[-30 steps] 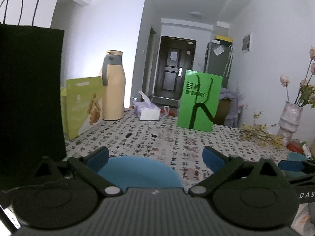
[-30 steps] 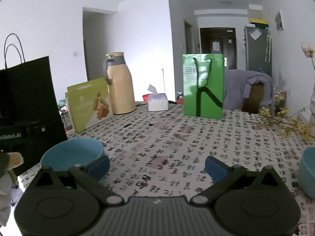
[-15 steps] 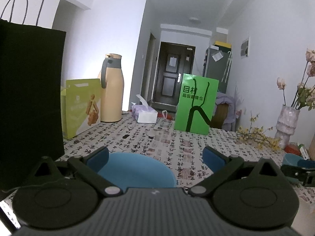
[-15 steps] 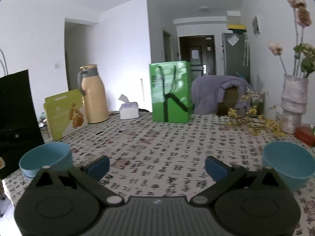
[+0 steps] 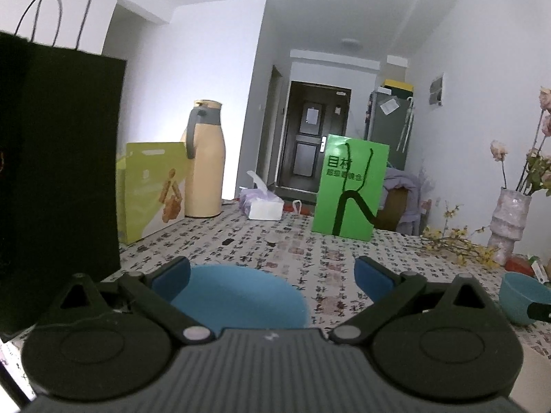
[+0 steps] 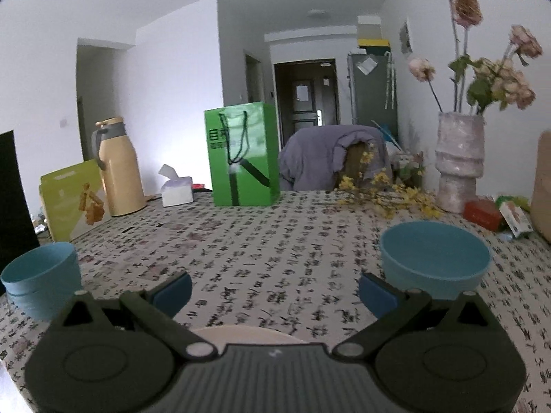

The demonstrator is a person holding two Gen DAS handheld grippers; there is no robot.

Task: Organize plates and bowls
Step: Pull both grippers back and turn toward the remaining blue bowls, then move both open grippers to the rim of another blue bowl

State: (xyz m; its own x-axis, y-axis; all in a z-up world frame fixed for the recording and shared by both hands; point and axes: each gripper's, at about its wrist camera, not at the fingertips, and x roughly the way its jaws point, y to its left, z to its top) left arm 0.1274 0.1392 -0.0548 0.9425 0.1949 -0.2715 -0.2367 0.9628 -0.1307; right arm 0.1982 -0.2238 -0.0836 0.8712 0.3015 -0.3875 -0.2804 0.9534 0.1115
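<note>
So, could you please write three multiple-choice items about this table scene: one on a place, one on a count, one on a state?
1. In the left wrist view, where is the nearer blue bowl?
A. between the open fingers of the left hand-held gripper
B. beside the vase
C. behind the green paper bag

2. How many places with blue bowls does the right wrist view show?
A. one
B. two
C. four

3. What is the state of the right hand-held gripper?
A. shut on a bowl
B. open
C. shut on a plate

Answers: 1 A, the bowl lies between the blue pads. 2 B, the left bowl and the right bowl. 3 B, the pads stand wide apart.
</note>
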